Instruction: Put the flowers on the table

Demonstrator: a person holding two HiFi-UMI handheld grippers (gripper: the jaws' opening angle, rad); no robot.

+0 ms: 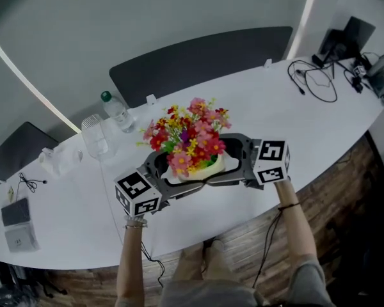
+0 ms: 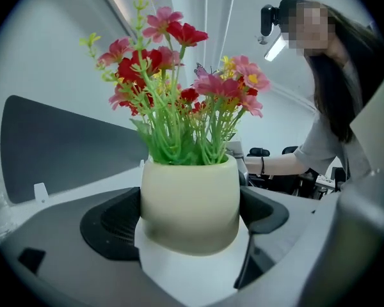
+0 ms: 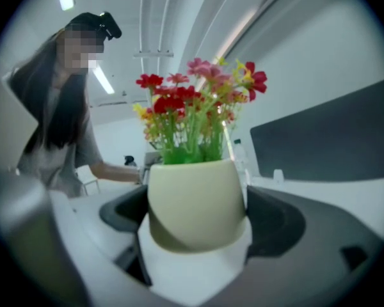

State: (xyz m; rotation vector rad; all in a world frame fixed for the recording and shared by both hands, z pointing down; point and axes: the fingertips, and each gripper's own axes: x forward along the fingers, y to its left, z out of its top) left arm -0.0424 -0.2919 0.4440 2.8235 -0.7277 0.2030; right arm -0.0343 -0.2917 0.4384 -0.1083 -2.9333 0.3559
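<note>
A bunch of red, pink and yellow flowers on green stems (image 1: pixel 191 133) stands upright in a cream round pot (image 2: pixel 191 203), and both grippers grasp that pot from opposite sides; in the head view the left gripper (image 1: pixel 169 175) reaches in from the lower left and the right gripper (image 1: pixel 240 162) from the right, each with its marker cube towards the person's forearm; in the left gripper view the two dark grey jaws sit close against the pot's left and right flanks, clenched on it, and the right gripper view shows the same for its own jaws, with the pot filling the gap between them; the pot is over the near part of the long white curved table (image 1: pixel 320 130), just inside its front edge, though I cannot tell whether its base touches the top or hangs slightly above it; beyond the flowers and to the left stands a clear plastic bottle with a green cap (image 1: pixel 117 112), and just beside it a clear ribbed cup (image 1: pixel 95 135); a dark grey curved panel (image 1: pixel 201 59) runs along the table's far edge; loose black cables (image 1: pixel 320 82) lie well apart at the right end; the person (image 2: pixel 336 107), in a grey top with long dark hair, shows behind the blooms in both gripper views; their shoes rest on the brown wooden floor (image 1: pixel 345 190) below the table edge.
</note>
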